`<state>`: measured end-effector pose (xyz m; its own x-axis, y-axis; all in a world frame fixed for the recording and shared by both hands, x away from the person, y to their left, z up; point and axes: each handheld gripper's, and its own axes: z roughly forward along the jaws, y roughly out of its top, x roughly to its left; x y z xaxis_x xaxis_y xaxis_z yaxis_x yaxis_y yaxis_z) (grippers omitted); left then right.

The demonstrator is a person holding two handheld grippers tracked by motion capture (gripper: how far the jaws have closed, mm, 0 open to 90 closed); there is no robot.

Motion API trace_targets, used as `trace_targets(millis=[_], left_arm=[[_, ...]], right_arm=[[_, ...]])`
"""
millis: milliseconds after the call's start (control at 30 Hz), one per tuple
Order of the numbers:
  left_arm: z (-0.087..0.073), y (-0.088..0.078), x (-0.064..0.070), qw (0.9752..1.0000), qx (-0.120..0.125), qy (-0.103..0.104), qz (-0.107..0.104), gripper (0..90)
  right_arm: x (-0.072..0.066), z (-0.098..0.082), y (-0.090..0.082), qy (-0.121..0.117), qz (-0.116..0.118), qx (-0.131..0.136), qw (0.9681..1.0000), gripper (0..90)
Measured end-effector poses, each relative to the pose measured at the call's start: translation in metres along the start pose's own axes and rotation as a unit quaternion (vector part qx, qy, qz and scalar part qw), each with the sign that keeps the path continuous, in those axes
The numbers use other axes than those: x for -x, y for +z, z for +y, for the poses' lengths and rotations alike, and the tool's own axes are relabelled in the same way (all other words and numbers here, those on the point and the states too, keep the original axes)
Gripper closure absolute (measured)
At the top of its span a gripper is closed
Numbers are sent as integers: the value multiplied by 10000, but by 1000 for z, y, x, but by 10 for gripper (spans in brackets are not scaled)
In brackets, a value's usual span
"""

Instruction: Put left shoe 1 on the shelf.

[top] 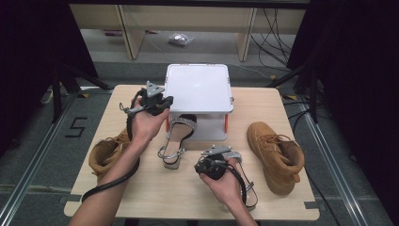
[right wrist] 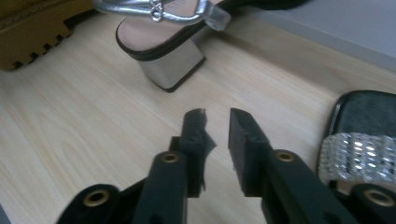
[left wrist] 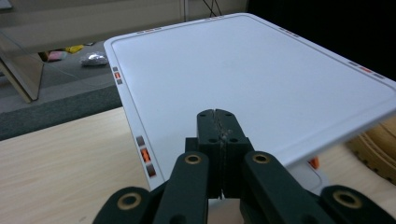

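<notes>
Table [top: 155, 197] sitting centre. White box [top: 199, 87] standing at 12 o'clock edge, lid raised, front edge pinched by L gripper [left wrist: 217, 116], jaws clamping shut on it. Boots lying at 3 [top: 276, 155] & 9 [top: 107, 151]. One sandal [top: 178, 137] poking toe into box. R gripper [right wrist: 217, 116] hovering at 6 beside other sandal [right wrist: 362, 140], jaws slightly apart, gripping nothing.

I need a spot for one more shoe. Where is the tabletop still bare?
Bare wood lies along the far-left corner beside the white square storage box, along the near edge left of the right hand, and at the far-right corner behind the right tan suede boot. The middle, around the silver strappy sandal, is crowded.
</notes>
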<state>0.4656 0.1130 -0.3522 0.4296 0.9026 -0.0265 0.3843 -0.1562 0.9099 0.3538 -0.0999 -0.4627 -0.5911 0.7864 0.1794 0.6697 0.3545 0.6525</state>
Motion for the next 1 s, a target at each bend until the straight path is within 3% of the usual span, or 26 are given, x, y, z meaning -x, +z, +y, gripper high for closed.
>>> trace_targets(millis=[133,367,533,700,800,833,867,900,933,1000], left_arm=[[4,19,-1,9998,-85,92,135,895],[-7,31,-5,9993,-271,129,236,895],[-10,34,-10,9993,-265,111,227,896],[-12,36,-11,9997,-141,41,176,897],[-13,36,-10,9997,-136,95,204,898],[-13,36,-10,9996,-145,102,213,898],[-13,36,-10,9996,-145,106,215,898],[-12,36,-9,9996,-142,109,227,898],[-12,36,-9,9996,-150,111,229,898],[-12,36,-10,9996,-175,107,212,898]], right_arm=[[-5,2,5,-139,36,45,9999,835],[-13,4,13,-282,99,114,9995,854],[-18,4,21,-297,132,204,9993,853],[-15,8,24,-382,188,97,9990,850],[-15,9,30,-421,211,273,9985,847],[-18,9,29,-256,226,89,9994,846],[-18,9,29,-272,230,88,9993,845],[-19,8,33,-352,210,278,9988,845],[-20,9,30,-320,246,120,9991,845],[-21,8,32,-382,259,205,9987,845]])
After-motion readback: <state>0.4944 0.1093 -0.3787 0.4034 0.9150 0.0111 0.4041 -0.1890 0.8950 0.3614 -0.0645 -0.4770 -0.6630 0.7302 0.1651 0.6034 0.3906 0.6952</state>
